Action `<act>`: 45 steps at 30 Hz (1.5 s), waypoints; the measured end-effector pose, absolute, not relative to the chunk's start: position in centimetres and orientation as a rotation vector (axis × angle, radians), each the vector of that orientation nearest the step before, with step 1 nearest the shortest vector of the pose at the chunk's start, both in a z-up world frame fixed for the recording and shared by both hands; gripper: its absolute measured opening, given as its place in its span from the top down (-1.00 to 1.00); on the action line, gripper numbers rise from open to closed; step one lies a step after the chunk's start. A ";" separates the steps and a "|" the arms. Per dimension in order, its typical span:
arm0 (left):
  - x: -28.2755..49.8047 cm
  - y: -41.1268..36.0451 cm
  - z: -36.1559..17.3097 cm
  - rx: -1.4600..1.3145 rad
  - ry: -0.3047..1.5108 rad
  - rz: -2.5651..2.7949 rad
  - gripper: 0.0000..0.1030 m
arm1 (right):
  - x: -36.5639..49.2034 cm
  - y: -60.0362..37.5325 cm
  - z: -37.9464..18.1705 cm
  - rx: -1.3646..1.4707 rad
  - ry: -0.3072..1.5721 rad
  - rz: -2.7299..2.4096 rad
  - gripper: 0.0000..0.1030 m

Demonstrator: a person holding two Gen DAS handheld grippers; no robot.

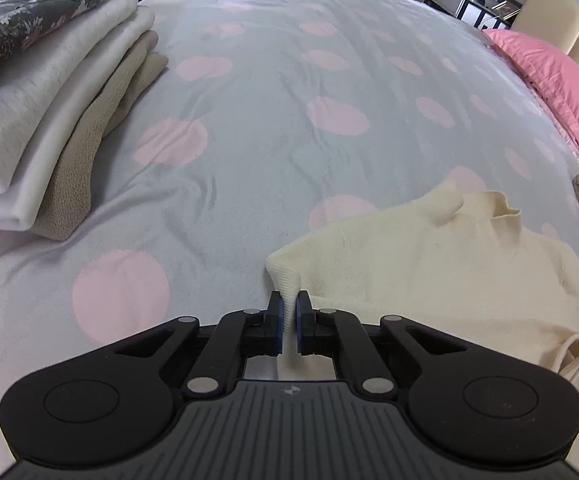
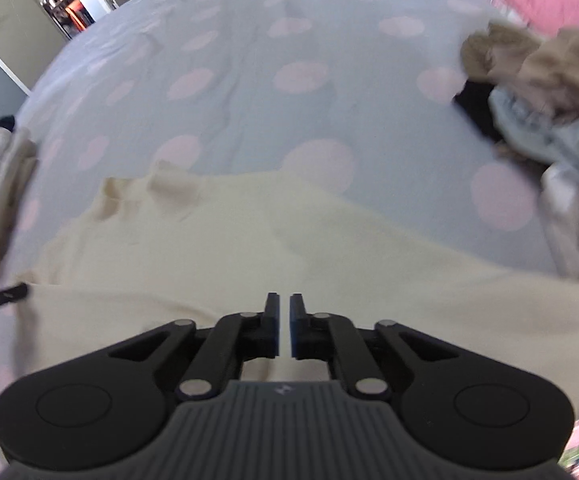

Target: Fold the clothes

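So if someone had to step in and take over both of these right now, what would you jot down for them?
Left hand-held gripper: shut on the edge of the cream sweater.
Right hand-held gripper: jaws slightly apart over the same sweater, gripping nothing.
Sweater lies spread on the spotted bedcover, unfolded.
Done: folded stack at the far left.
Left: fold this sweater, then the crumpled pile on the right.

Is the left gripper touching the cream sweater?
Touching. In the left wrist view, the left gripper pinches a ribbed fold of the cream sweater between its blue pads.
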State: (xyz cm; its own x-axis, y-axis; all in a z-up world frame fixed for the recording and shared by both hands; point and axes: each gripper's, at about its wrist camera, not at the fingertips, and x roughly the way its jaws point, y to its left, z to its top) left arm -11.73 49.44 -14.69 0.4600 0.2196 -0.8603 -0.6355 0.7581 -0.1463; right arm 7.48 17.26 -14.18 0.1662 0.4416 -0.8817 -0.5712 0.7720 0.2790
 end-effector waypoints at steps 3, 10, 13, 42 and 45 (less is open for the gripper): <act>-11.7 49.6 -14.6 -0.505 0.960 0.557 0.92 | 6.7 18.2 -15.1 -0.137 1.248 0.746 0.29; -11.8 49.9 -14.6 -0.520 0.961 0.552 0.92 | 5.9 17.8 -17.5 -0.126 1.384 0.738 0.78; -11.9 50.0 -14.7 -0.531 0.959 0.551 0.92 | 6.2 17.7 -16.4 -0.182 1.313 0.715 0.84; -12.1 50.7 -15.5 -0.565 0.979 0.579 0.92 | 10.5 13.8 -15.9 -0.032 1.224 0.602 0.93; -12.1 50.8 -15.5 -0.566 0.977 0.585 0.92 | 10.5 14.7 -14.6 -0.060 1.129 0.627 0.93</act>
